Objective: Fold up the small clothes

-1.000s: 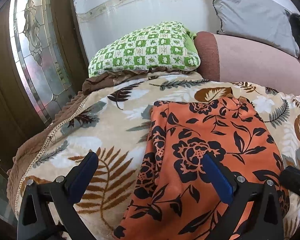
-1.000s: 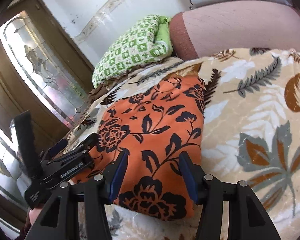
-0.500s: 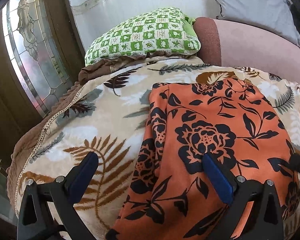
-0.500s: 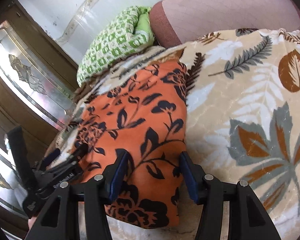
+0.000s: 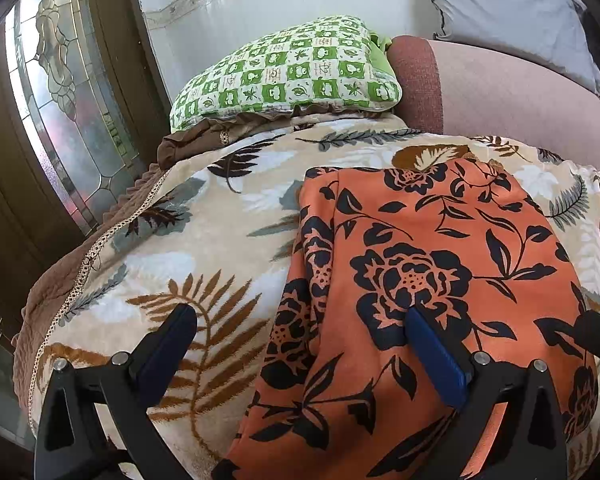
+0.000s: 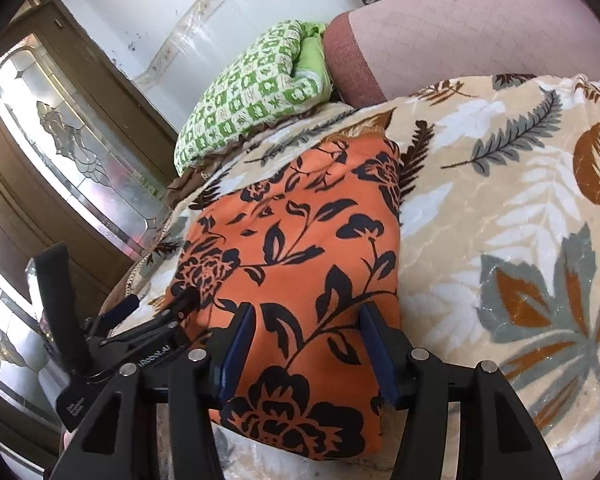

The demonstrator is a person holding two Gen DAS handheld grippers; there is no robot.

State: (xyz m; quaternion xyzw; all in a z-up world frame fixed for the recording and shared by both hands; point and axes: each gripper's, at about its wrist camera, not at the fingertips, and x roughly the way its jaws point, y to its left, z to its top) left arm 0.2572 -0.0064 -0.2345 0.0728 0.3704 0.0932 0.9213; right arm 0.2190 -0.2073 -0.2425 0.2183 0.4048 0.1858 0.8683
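Note:
An orange garment with a black flower print lies folded in a long rectangle on a leaf-patterned blanket. It also shows in the right wrist view. My left gripper is open over the garment's near left edge, its right finger on the cloth and its left finger over the blanket. My right gripper is open over the garment's near right end, holding nothing. The left gripper shows in the right wrist view at the garment's left edge.
A green checked pillow and a pink bolster lie at the far end of the bed. A grey pillow leans behind them. A wooden door with leaded glass stands to the left. The blanket spreads to the right.
Both grippers have shifted slightly over the garment, and it sits nearer in both views. The jaws stay open. The garment lies as before.

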